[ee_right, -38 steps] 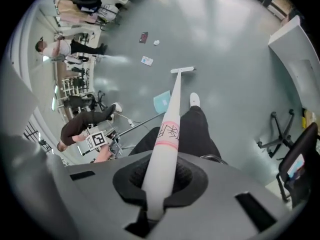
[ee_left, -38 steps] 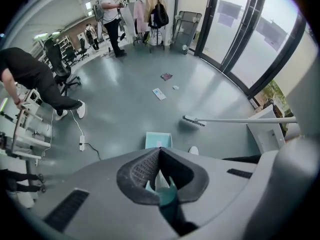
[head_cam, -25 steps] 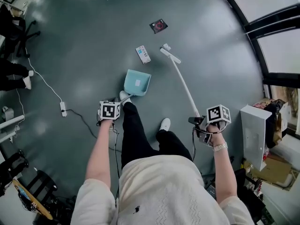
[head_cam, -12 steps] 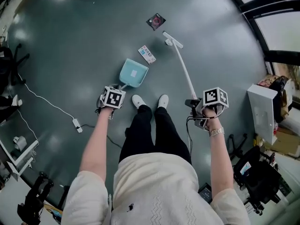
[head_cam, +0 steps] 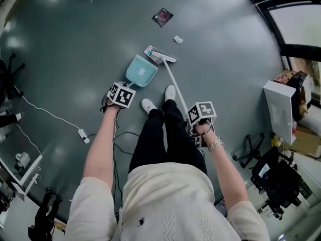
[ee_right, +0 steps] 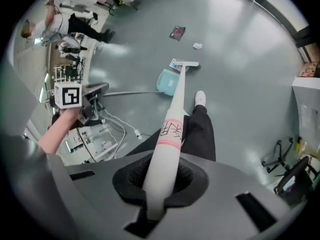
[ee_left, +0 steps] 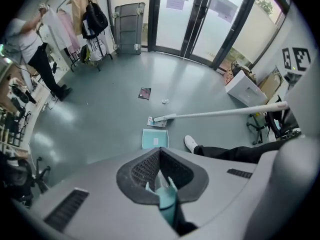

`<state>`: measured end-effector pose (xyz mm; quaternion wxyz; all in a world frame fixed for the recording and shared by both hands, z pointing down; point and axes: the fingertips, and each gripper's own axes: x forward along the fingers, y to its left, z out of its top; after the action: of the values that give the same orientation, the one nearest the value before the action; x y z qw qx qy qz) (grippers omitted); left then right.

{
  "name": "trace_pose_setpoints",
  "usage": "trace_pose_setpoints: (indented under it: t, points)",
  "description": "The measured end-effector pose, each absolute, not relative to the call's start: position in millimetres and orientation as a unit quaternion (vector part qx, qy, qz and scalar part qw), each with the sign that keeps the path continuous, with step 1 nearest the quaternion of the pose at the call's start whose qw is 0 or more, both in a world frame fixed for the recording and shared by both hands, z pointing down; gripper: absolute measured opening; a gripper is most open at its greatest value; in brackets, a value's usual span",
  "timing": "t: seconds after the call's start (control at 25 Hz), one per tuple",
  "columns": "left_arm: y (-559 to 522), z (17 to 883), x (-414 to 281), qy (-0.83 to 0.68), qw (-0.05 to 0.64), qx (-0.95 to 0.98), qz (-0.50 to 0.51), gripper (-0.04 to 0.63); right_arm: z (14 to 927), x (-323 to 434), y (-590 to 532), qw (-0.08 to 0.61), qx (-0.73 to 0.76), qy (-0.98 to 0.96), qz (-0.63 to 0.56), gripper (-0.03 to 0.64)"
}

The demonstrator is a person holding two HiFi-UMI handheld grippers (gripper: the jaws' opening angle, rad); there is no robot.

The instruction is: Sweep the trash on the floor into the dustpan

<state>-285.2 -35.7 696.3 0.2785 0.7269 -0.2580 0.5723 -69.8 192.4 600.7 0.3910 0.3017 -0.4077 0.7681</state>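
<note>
A pale teal dustpan (head_cam: 140, 71) rests on the grey floor, its handle held in my left gripper (head_cam: 121, 95), which is shut on it. My right gripper (head_cam: 200, 115) is shut on the white broom handle (head_cam: 175, 89). The broom head (head_cam: 163, 55) sits at the dustpan's far right corner, pressed against a small white and blue box (head_cam: 149, 51). A crumpled white scrap (head_cam: 178, 39) and a dark square packet (head_cam: 162, 17) lie farther off. The left gripper view has the dustpan (ee_left: 155, 138), box (ee_left: 156, 122) and broom head (ee_left: 165, 117) together; the right gripper view shows the broom head (ee_right: 186, 63) beside the dustpan (ee_right: 167, 81).
My white shoes (head_cam: 170, 92) stand just behind the dustpan. A white cable with a power strip (head_cam: 83, 134) runs along the floor at left. A white cabinet (head_cam: 281, 111) and cardboard stand at right, a black chair (head_cam: 251, 154) near it. A person (ee_left: 27, 46) stands by a clothes rack.
The broom head has swept left and toward me, from beyond the crumpled scrap to the box at the dustpan's mouth. My right gripper moved left, nearer my body. The dustpan stayed put.
</note>
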Motion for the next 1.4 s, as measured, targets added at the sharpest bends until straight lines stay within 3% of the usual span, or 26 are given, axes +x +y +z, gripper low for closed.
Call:
trace_pose_setpoints:
  t: [0.24,0.44,0.88,1.2,1.4]
  points:
    - [-46,697,-291,-0.265,0.284,0.730,0.563,0.009,586,-87,237,0.467,0.255,-0.423,0.734,0.018]
    - [-41,699,-295,-0.267,0.300,0.729,0.555,0.009,567,-100,248,0.479,0.204,-0.437,0.733,0.020]
    - [-12,696,-297,-0.268,0.310,0.723,0.556,0.009,493,-74,227,0.286,0.241,-0.432,0.821,0.020]
    - [-8,686,-258,-0.215,0.252,0.756,0.564,0.009,500,4,194,0.210,0.312,-0.415,0.828,0.020]
    - [-18,684,-223,-0.213,0.270,0.748,0.567,0.009,523,93,137,0.208,0.365,-0.413,0.808,0.025]
